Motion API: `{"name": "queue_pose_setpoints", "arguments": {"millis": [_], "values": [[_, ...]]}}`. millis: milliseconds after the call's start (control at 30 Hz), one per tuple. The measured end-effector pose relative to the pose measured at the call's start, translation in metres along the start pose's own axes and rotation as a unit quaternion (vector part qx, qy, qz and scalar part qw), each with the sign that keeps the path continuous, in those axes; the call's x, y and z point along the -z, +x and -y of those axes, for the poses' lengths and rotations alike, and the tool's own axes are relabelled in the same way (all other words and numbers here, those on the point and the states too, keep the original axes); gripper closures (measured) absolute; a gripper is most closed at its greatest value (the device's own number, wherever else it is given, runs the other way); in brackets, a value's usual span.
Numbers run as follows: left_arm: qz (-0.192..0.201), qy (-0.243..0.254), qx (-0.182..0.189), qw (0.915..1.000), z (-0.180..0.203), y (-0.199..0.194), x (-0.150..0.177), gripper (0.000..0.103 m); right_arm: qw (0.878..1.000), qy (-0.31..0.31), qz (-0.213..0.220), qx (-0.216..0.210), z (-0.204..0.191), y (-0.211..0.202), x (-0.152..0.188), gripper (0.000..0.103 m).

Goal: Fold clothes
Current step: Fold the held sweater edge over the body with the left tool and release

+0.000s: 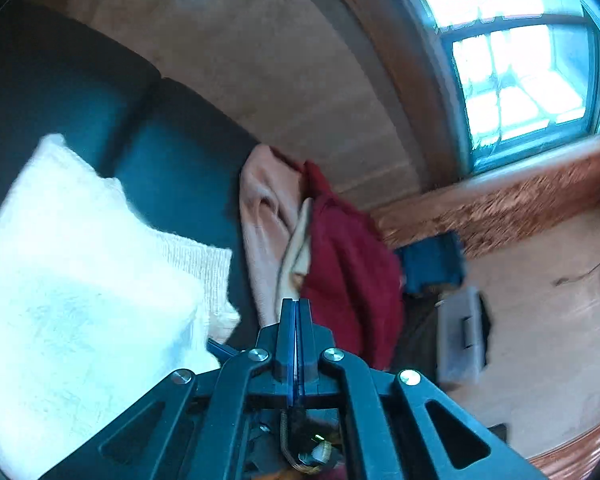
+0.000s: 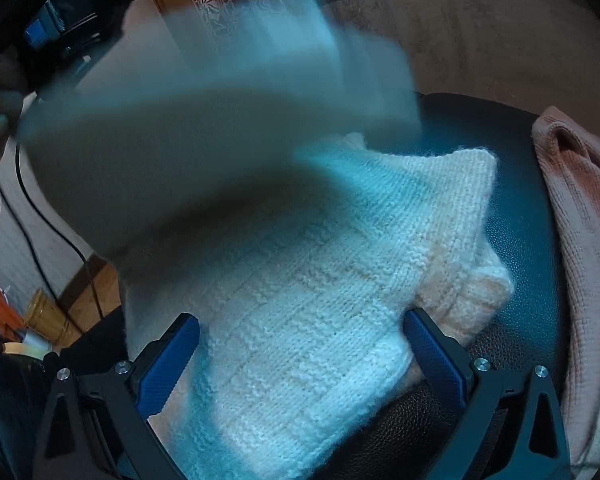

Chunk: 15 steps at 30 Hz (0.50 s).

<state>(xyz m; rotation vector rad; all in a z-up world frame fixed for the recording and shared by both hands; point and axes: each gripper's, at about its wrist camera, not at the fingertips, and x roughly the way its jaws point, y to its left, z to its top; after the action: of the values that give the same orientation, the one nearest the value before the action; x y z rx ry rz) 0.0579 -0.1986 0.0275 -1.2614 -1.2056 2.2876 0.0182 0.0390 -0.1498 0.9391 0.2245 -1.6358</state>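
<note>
White knit sweater (image 2: 312, 288) on dark leather seat (image 2: 520, 216), between wide-spread right gripper (image 2: 300, 356) fingers; pink knit garment (image 2: 580, 232) beside.

The left gripper (image 1: 296, 304) has its blue-padded jaws pressed flat together, nothing visible between the tips, and points forward and somewhat down. The right gripper (image 2: 300, 344) stands wide open, its blue pads (image 2: 168, 364) set far apart, angled downward. In the right wrist view, the other hand's rig blurs across upper left.
</note>
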Motion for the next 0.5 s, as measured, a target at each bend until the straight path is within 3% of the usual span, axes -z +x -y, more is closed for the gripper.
{"name": "queue_pose_setpoints", "arguments": {"millis": [100,200,233,267,333,400,500], "values": [[-0.027,-0.001,-0.003,0.9996,-0.004,0.020,0.006,0.103,1.000,0.006,0.008,-0.007,0.002,-0.002,0.001,0.000],[-0.011,0.067,-0.042,0.9968,0.005,0.002,0.005,0.103,1.000,0.014,0.016,-0.016,0.004,-0.004,0.003,0.000],[-0.005,0.094,-0.055,0.9941,0.008,-0.006,0.004,0.097,1.000,0.016,0.017,-0.019,0.004,-0.004,0.004,0.000],[0.000,0.124,-0.073,0.9895,0.011,-0.017,0.005,0.093,0.999,0.018,0.019,-0.021,0.004,-0.005,0.005,0.000],[-0.018,0.178,-0.116,0.9771,0.010,-0.024,0.012,0.073,0.999,0.023,0.022,-0.029,0.005,-0.005,0.005,0.000],[-0.051,0.217,-0.151,0.9632,0.003,-0.022,0.020,0.066,0.999,0.028,0.025,-0.034,0.006,-0.004,0.006,0.000],[-0.118,0.262,-0.185,0.9397,-0.005,-0.016,0.039,0.065,0.999,0.025,0.025,-0.030,0.002,-0.005,0.007,0.000]]}}
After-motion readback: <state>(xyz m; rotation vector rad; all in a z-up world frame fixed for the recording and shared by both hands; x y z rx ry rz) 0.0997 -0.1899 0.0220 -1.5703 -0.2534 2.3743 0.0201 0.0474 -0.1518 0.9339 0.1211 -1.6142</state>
